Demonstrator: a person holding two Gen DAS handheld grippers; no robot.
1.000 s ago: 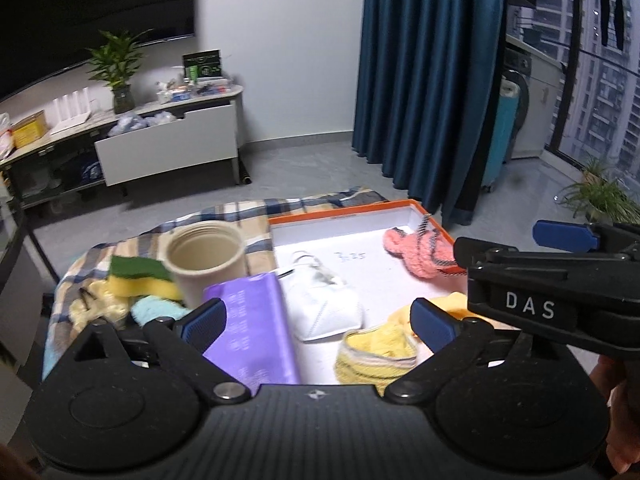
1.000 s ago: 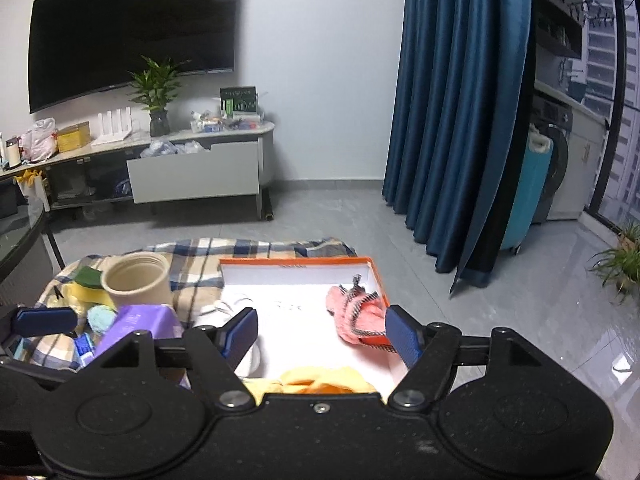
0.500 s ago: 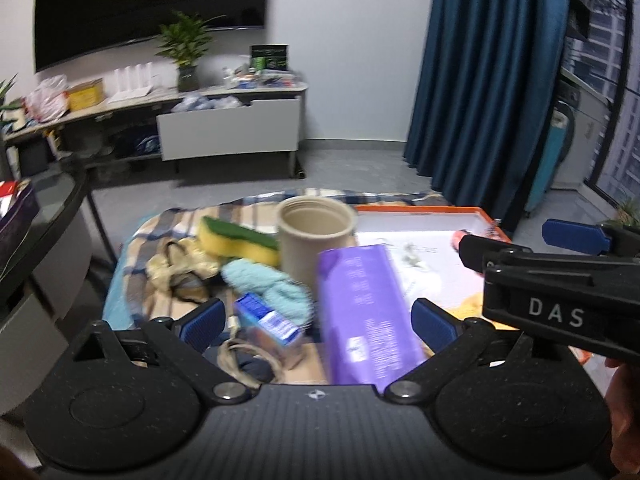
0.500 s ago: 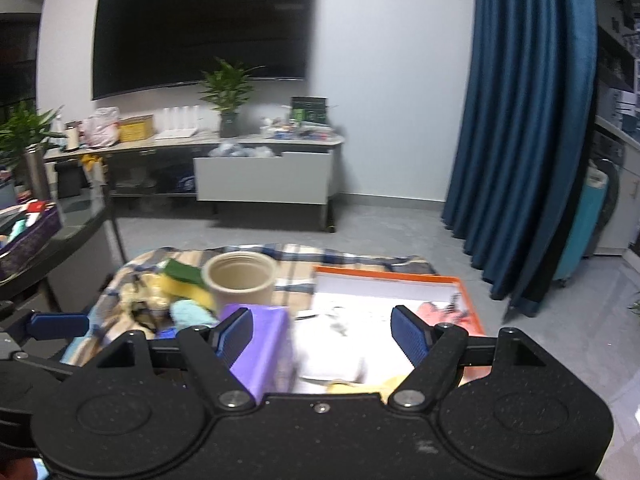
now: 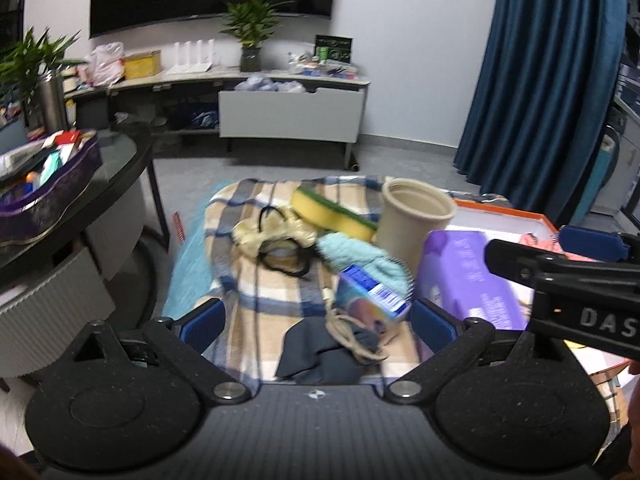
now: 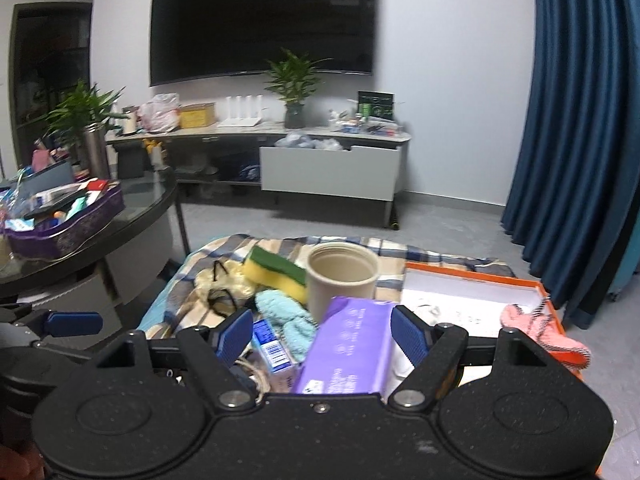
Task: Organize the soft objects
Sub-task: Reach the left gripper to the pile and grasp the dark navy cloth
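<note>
both the left tongs [image 5: 316, 316] and the right tongs [image 6: 320, 330] gape wide, holding nothing. the soft things, a teal cloth [image 5: 360, 256] and a sponge [image 5: 332, 216], sit at twelve o'clock, crowded against a cup [image 5: 412, 220] and a purple pack [image 5: 468, 276]. a careless grab could tip the cup or drag the cord [image 5: 348, 336].

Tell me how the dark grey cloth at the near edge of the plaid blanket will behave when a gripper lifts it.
The dark grey cloth lies crumpled, so it will probably drape limply and feel light. A beige cord lies across it and may drag along. It looks unlikely to roll or break.
</note>
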